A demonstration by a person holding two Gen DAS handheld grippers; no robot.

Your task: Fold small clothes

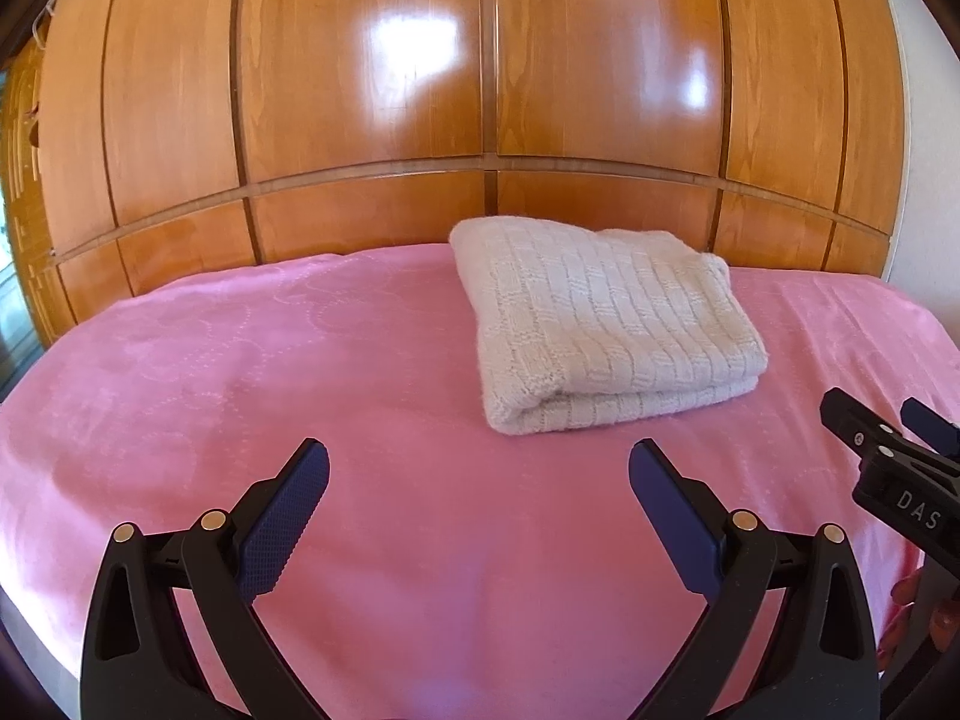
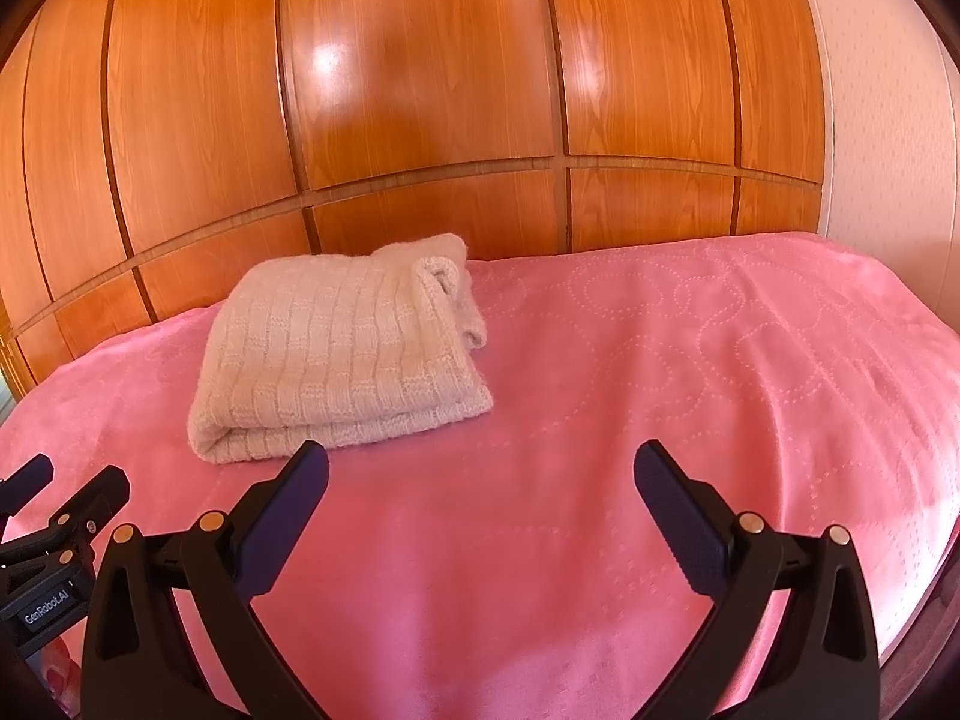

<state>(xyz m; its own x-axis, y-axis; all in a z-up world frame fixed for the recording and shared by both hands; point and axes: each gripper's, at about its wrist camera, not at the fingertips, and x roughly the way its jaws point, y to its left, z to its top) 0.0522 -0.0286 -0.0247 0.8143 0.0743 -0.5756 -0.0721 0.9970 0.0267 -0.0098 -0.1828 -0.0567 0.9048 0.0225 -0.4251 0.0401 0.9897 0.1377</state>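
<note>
- "DAS" stands in pale capital letters on the black body of the right gripper (image 1: 894,420), seen at the right edge of the left wrist view. The lettering runs off toward the picture's edge, so whether more letters follow cannot be told.
- "GenRobot.AI" stands in small white letters on a dark label on the body of the left gripper (image 2: 78,480), seen at the lower left edge of the right wrist view. The label is tilted, rising to the right.
- No other words, numbers or signs can be read in either view.
</note>
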